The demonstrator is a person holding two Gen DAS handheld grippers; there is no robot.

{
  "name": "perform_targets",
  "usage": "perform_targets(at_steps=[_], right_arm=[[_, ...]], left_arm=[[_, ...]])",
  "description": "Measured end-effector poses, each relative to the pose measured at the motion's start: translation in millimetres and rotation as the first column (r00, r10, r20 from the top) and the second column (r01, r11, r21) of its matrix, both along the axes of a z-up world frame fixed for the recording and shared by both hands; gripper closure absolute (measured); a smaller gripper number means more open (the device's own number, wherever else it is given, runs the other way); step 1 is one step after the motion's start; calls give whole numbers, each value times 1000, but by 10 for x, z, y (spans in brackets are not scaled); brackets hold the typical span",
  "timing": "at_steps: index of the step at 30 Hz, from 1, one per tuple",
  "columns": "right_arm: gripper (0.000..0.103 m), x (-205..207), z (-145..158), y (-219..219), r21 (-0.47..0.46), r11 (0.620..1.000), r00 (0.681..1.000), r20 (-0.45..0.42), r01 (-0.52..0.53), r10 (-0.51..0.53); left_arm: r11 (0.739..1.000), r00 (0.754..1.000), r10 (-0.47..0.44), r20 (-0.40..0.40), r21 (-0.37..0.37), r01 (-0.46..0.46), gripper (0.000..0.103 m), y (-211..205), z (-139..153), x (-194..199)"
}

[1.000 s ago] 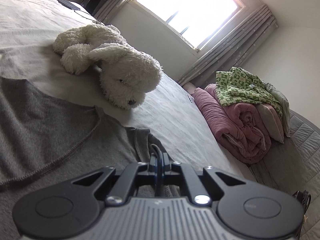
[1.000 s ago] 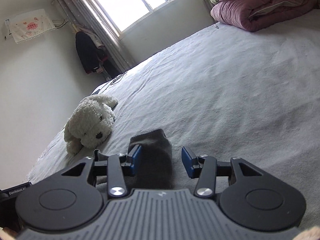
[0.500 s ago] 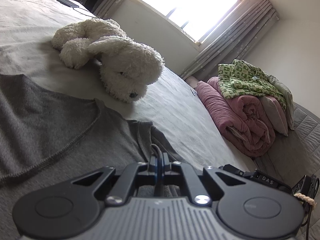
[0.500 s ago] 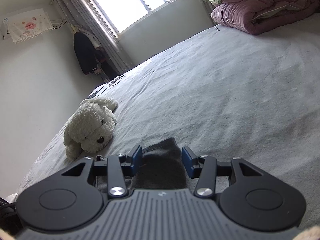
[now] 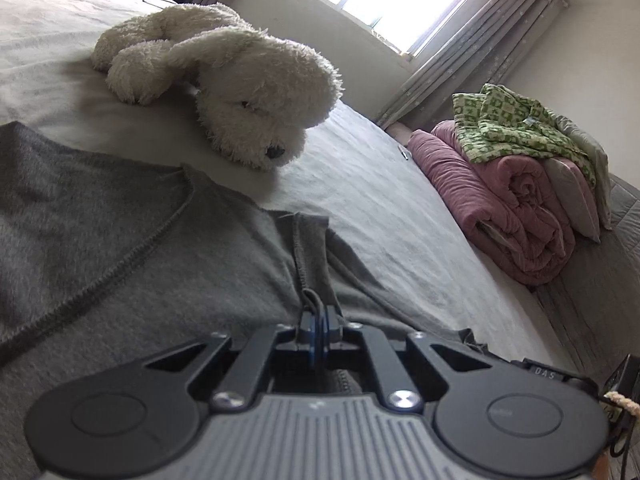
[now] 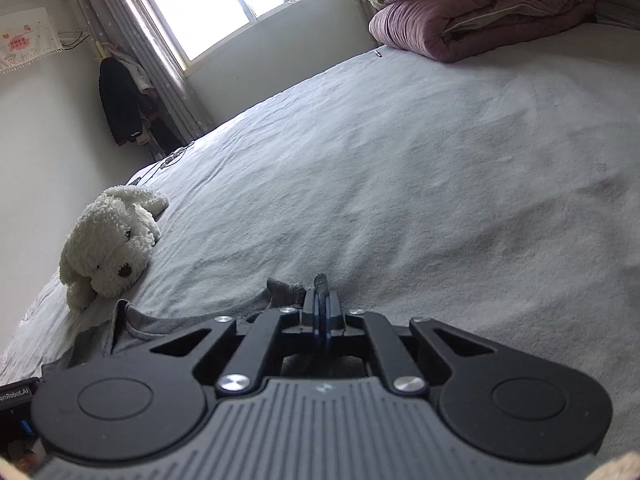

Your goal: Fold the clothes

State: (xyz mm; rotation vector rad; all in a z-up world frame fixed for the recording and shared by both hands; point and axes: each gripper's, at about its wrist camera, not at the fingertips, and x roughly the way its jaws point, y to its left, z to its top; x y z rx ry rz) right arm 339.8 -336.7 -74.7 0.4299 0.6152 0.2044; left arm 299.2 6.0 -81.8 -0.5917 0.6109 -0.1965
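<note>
I have both tools clamped on the grey knitted garment [image 5: 120, 248], which lies spread on the pale grey bed sheet [image 6: 400, 184] near its front edge. The left gripper [image 5: 318, 322] pinches a small fold of cloth by a seam; the right gripper [image 6: 323, 312] has just closed its jaws on a dark cloth edge. To fold well, I judge I should lift both grips together, keep the cloth taut between them, and carry it evenly so nothing bunches. The fluffy white toy dog [image 5: 240, 92] sits just beyond the garment's far edge, so I would keep the fold short of it. The gripper bodies hide the near part of the garment, and its full outline is cut off.
</note>
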Motion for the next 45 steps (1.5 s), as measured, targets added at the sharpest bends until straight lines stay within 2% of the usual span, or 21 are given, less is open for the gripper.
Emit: perform_targets(at_steps=[7,9,11,13,16,18,20,21,25,34,40,45], right_arm=[[98,-16,26,5,-8,1000,1000,5,-9,9],[88,-42,46,17,-10,1000,1000,9,-9,9],[81,-95,95,23,-21,1000,1000,-4,1,-1],[66,-209,190,21,-20,1000,1000,-27,-1,0],[66,-453,383,21,-8,1000,998,-55,-12,12],[66,-678,534,49,-13,1000,998,-55,-21,21],[66,-894,651,75,-13,1000,998,-55,-23,22],[66,-1001,696,79,-4,1000,998,-56,-21,21],[66,-1374,830,101,10,1000,997,-74,-17,18],[66,-2207,1182,310,-19,998,997,-53,-63,62],[66,-2709,1240,477,-26,995,995,-38,-93,92],[66,-3136,1164,671,-41,990,990,-41,-135,134]], left_arm=[[1000,1000,-5,5,2,5,99,6,-19,12],[1000,1000,-9,4,6,9,98,4,-22,13],[1000,1000,-12,6,4,12,97,9,-23,8],[1000,1000,-14,7,1,14,96,13,-22,0],[1000,1000,-2,-3,-9,2,91,28,11,-46],[1000,1000,7,-12,-9,-7,81,35,59,-101],[1000,1000,6,-19,11,-5,62,30,142,-181],[1000,1000,5,-22,21,-5,60,27,184,-220],[996,998,8,-54,91,-3,59,63,339,-423],[994,989,-50,-137,88,63,59,166,539,-1039],[985,977,-100,-189,119,124,59,146,575,-1484],[961,960,-171,-223,175,212,59,82,594,-1906]])
